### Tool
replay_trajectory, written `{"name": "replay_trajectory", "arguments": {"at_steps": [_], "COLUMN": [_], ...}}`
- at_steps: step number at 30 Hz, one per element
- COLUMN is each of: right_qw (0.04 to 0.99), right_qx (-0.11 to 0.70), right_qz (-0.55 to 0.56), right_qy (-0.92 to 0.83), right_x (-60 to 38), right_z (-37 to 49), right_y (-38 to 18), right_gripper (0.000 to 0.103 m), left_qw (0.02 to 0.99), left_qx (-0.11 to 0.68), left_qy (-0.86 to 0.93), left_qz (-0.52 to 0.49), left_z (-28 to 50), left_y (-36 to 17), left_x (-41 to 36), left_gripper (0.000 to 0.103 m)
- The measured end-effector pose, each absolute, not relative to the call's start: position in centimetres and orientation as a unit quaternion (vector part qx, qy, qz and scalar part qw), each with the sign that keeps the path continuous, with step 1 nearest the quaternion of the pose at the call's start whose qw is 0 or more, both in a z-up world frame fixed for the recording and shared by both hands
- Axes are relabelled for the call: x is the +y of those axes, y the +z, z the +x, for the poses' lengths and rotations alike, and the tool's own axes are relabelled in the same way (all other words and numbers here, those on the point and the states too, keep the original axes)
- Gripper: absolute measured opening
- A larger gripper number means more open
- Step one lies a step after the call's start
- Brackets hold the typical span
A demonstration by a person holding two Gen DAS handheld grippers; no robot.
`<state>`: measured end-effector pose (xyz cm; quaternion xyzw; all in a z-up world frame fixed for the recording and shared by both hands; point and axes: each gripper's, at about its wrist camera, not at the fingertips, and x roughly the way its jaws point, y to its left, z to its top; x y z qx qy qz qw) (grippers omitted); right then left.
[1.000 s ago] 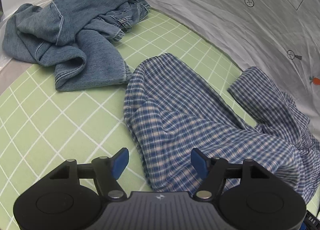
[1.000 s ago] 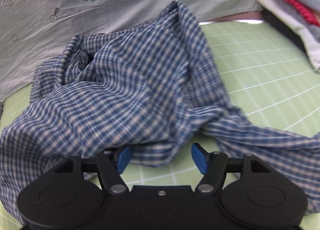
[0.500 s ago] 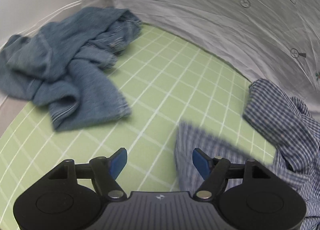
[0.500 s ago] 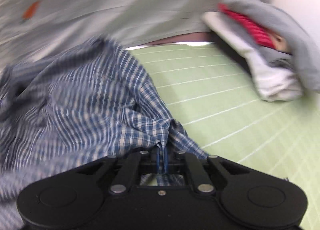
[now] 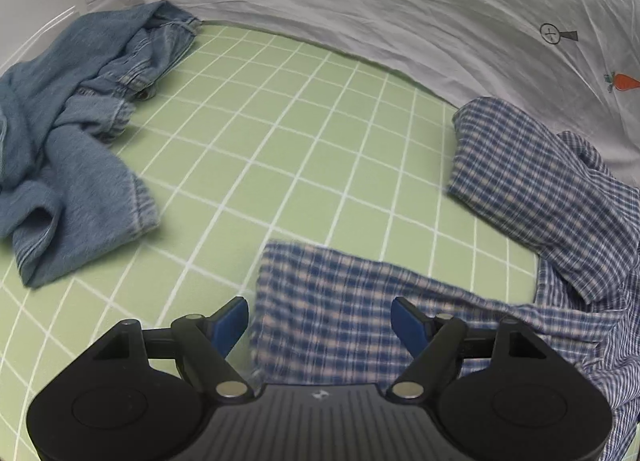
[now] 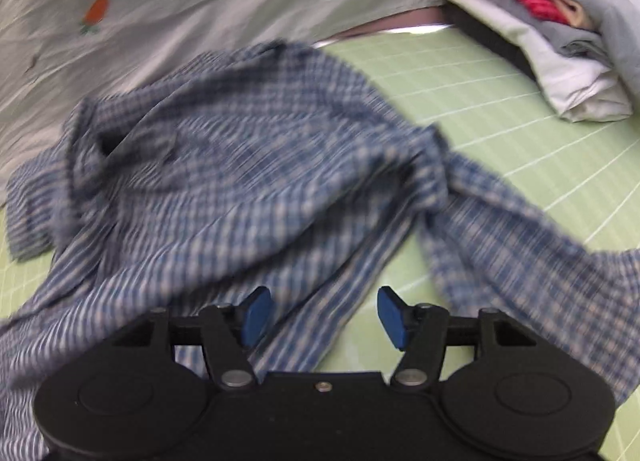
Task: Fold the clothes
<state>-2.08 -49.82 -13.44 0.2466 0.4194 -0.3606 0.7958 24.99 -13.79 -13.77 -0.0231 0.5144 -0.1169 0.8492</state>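
Crumpled blue jeans (image 5: 68, 129) lie at the left of the green gridded counter (image 5: 280, 133). The left claw (image 5: 320, 325) gapes apart over an edge of the plaid shirt (image 5: 532, 181), which sprawls rumpled rightward. The right claw (image 6: 322, 315) is also spread, holding nothing, above the shirt. Folded clothes (image 6: 560, 33) are stacked far right.

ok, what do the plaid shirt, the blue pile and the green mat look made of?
Plaid shirt: thin woven cloth, likely cotton; it drapes in soft creases. Blue garment: denim, matte and faded, with a stitched hem. Green mat: smooth gridded sheet, probably vinyl or rubber; the look leaves that open.
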Motion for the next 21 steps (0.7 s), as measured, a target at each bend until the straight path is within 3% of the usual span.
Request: {"name": "replay_trajectory", "arguments": {"at_steps": [2,5,6,7,9,11,21], "right_qw": [0.796,0.799,0.799,0.798,0.799,0.808,0.829], "right_qx": [0.427,0.437,0.442,0.448,0.448,0.448,0.397], "right_qz": [0.248,0.248,0.247,0.251,0.259,0.239,0.154], "right_qy": [-0.350,-0.331,-0.323,-0.317,-0.306,-0.298,-0.362], "right_x": [-48.8,-47.6,-47.2,-47.0,-46.5,-45.9,-46.0], "right_z": [-2.0,-1.8,-1.7,-1.6,-1.7,-2.0,-8.2], "right_y": [-13.7,-14.2,-14.3,-14.5,-14.7,-14.7,-10.7], "right_gripper": [0.060,0.059,0.057,0.052,0.038,0.002,0.001], "left_qw": [0.848,0.844,0.843,0.840,0.842,0.847,0.865], "left_qx": [0.518,0.522,0.522,0.525,0.517,0.508,0.480], "left_qy": [-0.111,-0.114,-0.116,-0.121,-0.124,-0.124,-0.112], "left_qz": [-0.033,-0.049,-0.054,-0.068,-0.091,-0.093,-0.095], "left_z": [24.7,24.2,23.9,23.7,23.0,22.0,13.9], "left_y": [-14.0,-14.2,-14.2,-14.2,-13.8,-13.0,-10.0], "left_x": [-13.0,-12.1,-11.9,-11.5,-10.9,-10.4,-6.6], "left_gripper": [0.066,0.034,0.009,0.004,0.002,0.001,0.001]}}
